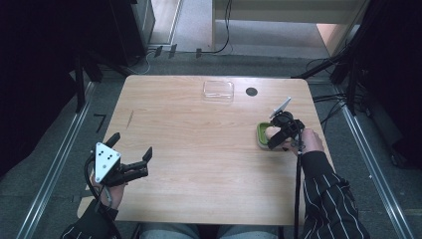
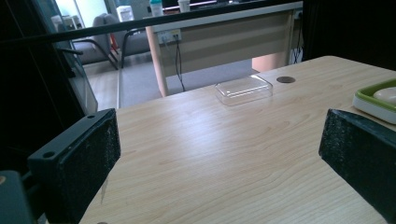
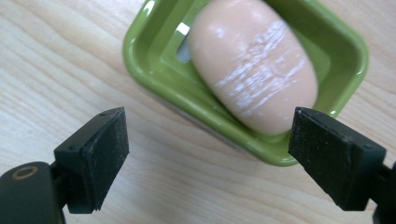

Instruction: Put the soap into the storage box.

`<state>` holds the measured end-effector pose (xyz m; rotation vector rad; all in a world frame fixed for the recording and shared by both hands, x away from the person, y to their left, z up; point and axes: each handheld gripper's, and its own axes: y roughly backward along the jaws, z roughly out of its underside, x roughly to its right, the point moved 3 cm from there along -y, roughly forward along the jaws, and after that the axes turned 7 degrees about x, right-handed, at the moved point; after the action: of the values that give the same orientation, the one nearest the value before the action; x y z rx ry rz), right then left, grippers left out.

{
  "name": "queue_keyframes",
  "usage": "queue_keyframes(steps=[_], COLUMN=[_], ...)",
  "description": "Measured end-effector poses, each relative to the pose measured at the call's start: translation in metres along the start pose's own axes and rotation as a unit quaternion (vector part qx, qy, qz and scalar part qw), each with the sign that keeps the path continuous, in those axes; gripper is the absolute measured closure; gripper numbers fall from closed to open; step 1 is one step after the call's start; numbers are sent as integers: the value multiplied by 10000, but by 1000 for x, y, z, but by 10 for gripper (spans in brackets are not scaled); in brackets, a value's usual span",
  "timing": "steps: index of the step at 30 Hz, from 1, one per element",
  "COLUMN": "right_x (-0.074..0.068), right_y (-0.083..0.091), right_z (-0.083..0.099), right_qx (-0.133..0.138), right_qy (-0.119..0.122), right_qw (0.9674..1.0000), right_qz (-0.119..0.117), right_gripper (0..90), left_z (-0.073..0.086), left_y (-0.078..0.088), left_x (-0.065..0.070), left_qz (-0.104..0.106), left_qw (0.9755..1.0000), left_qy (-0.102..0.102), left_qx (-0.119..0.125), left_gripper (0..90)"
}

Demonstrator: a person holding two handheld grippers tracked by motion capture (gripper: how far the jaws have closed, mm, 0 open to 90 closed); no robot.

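Item: R gripper (image 3: 205, 154), jaws spread wide, nothing between the pads, poised just above and at the near edge of the green soap dish (image 3: 154, 79). Landmark for all places below = that dish. Contents: pink oval soap bar (image 3: 254, 65), lying flat in the dish well, white scuff streaks on top; it sits beyond the jaw tips, nearer the right-hand jaw as the right gripper view shows it, not touched by either pad. Step in hand, as judged: soap looks set down in the dish, jaws let go; could equally be an approach for a pick, the frames don't settle which. Next move, if a lid goes on: R gripper clears up and away from the dish w/o clipping its rim; then a reach for the clear plastic lid (image 1: 218, 90), which lies well apart from the dish toward the far table edge. L gripper (image 1: 132, 160): jaws spread, empty, hovering well apart from the dish at the near-left corner of the wooden table (image 1: 199, 164), pointed twd the lid. Small dark round spot (image 1: 251, 91) just beside the lid, on the dish's side; prob. a grommet or sticker, too small to tell.
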<state>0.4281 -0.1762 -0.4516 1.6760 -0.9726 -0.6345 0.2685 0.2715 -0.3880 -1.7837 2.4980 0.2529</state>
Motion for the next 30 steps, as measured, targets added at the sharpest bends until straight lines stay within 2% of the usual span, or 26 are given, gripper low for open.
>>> queue_keyframes(steps=[16, 30], right_x=[-29, -42], right_y=[5, 7], right_z=[21, 40], right_qx=[-112, -190], right_qy=[218, 320], right_qw=[9997, 9993], right_qz=[17, 1], right_gripper=[121, 125], left_z=[0, -1], left_y=[-4, -6], left_x=[3, 4], left_qz=[71, 128], left_qw=[10000, 9999], left_qy=[17, 17], left_qx=[-16, -8], left_gripper=[0, 0])
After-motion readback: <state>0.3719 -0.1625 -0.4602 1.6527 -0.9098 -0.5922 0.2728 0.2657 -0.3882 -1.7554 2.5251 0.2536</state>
